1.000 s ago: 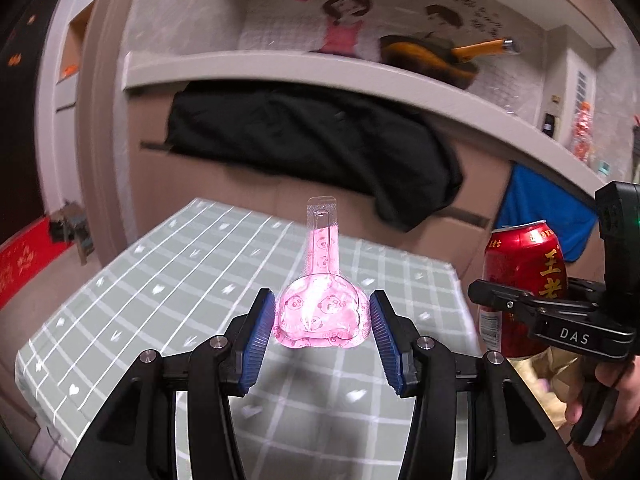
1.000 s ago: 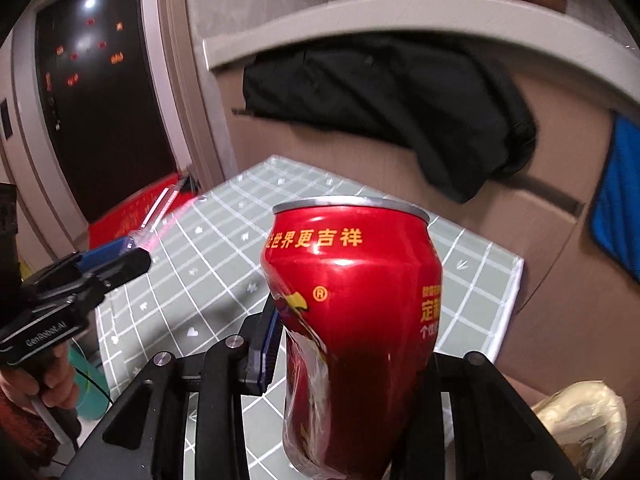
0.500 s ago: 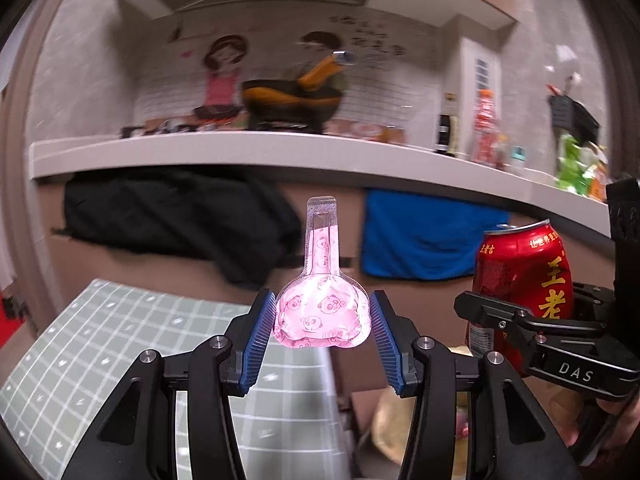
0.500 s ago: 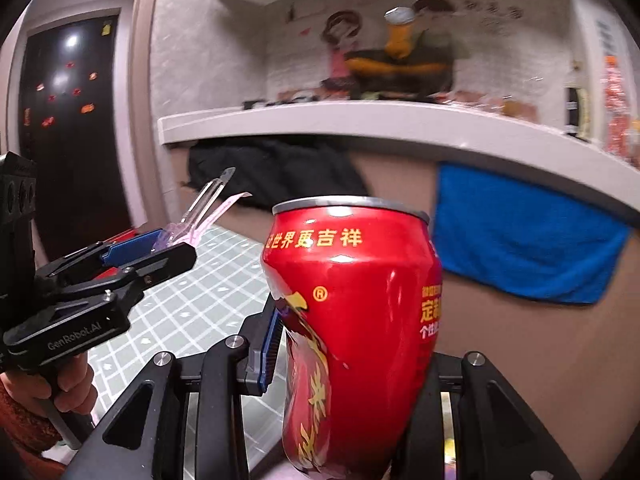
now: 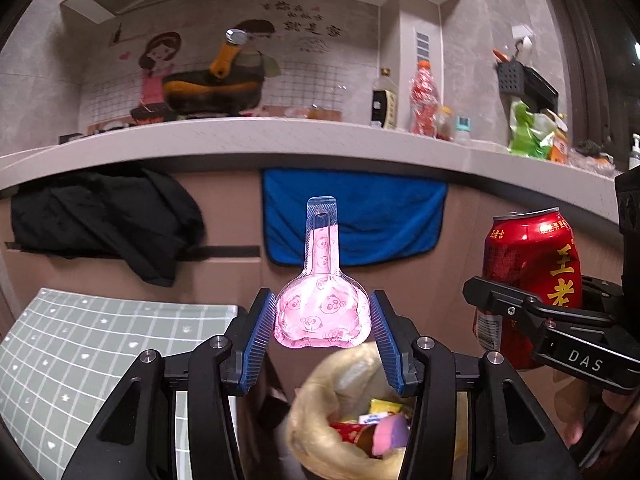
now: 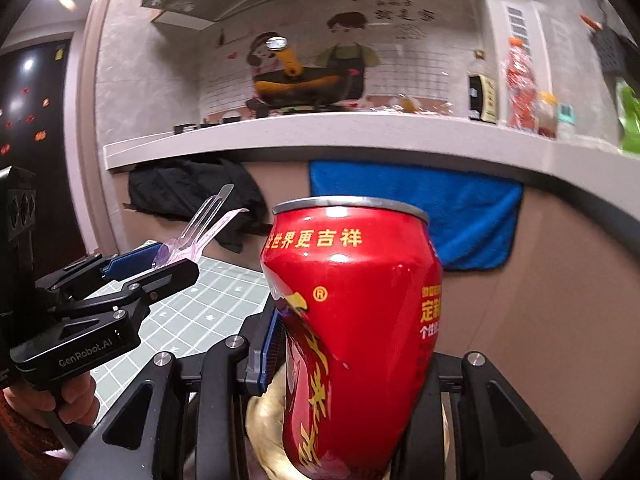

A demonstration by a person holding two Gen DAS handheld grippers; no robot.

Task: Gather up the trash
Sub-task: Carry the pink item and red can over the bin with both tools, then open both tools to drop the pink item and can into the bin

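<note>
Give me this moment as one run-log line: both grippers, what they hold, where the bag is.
left gripper: shut on pink packet | right gripper: shut on red can | trash bag: open, below packet | nothing dropped yet

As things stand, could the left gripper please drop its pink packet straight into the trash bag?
Probably yes. The left gripper holds the pink packet over the open trash bag, with nothing between them. The can in the right gripper stays off to the side.

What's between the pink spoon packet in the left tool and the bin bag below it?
Nothing visible. The pink panda-print plastic spoon packet, clamped in the left tool, hangs over the open mouth of the beige plastic trash bag. The dented red drink can in the right tool sits off to the right.
</note>
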